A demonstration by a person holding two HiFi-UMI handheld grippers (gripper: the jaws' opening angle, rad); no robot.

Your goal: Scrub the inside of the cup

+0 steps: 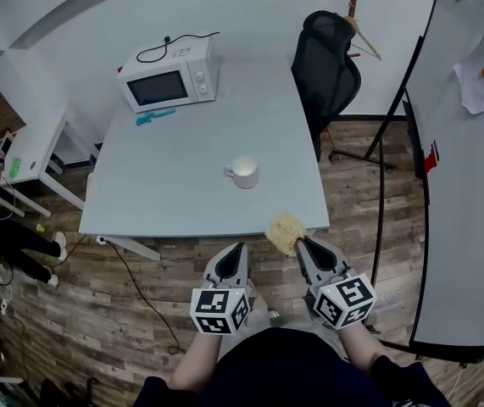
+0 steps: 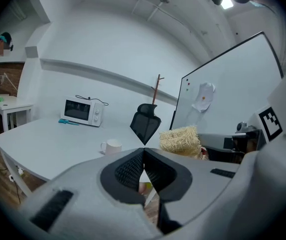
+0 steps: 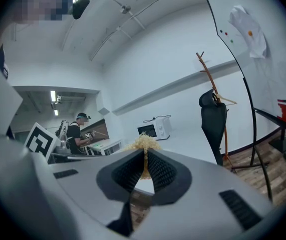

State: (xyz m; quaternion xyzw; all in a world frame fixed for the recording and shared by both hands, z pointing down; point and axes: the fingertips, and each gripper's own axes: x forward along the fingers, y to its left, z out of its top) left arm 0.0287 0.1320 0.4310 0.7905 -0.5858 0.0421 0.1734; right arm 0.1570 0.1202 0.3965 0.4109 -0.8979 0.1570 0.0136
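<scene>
At the near edge of the table [image 1: 182,195] I hold both grippers side by side above the wooden floor [image 1: 123,312], pointing toward the far side. On the left gripper [image 1: 240,247] the fingers are closed tip to tip with nothing between them, as its own view shows [image 2: 144,150]. The right gripper [image 1: 301,241] has its fingers clamped on a straw-coloured scrubber [image 1: 284,231]. In the right gripper view the fibres stick up out of the seam between the fingers [image 3: 132,171]. From the head view the scrubber sits over the table's near edge, toward its right corner, and from the left gripper view it shows just right of my closed tips [image 2: 180,140].

The cup [image 1: 243,171] is white and stands upright on the table, right of the middle and in the nearer half, with its handle to the left. It is well apart from both grippers, and I cannot see into it.

At the far left of the table sits a white microwave [image 1: 169,79], with a small teal object [image 1: 154,116] lying just in front of it. A black chair [image 1: 325,66] stands beyond the far right corner, and a whiteboard [image 1: 470,193] runs down the right side. A person [image 3: 76,136] stands at another small table well off to the left.
</scene>
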